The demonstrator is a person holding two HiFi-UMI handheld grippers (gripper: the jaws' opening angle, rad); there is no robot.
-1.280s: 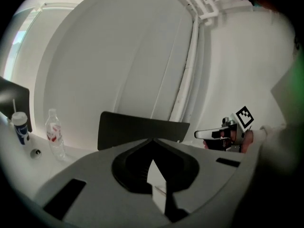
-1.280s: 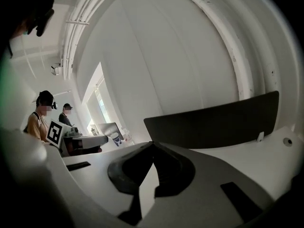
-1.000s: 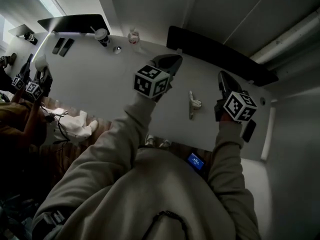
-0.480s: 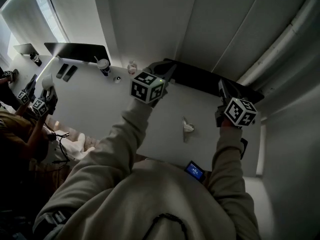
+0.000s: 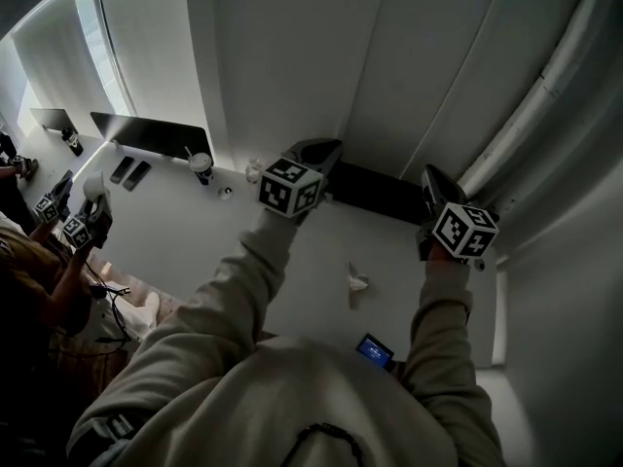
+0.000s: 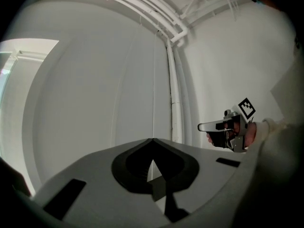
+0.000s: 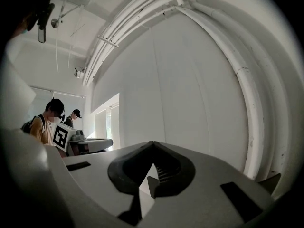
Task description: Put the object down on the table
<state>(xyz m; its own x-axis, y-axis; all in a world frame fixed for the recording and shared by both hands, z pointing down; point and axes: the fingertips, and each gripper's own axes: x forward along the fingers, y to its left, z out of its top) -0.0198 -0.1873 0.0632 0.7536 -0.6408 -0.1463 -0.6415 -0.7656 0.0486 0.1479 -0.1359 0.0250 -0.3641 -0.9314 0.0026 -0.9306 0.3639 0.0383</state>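
Both left gripper (image 5: 326, 152) and right gripper (image 5: 435, 177) sit high, fingers (image 6: 85, 175) pinched together on nothing; white object (image 5: 357, 285) lies on worktop (image 5: 243, 241) below between them, so placement looks done, descend wide of it.

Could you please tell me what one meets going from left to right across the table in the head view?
Cup → left gripper → small white object → right gripper.

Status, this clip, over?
Left gripper and right gripper shut, empty, above table. Small pale object lies on table between them. Phone at near edge, apart.
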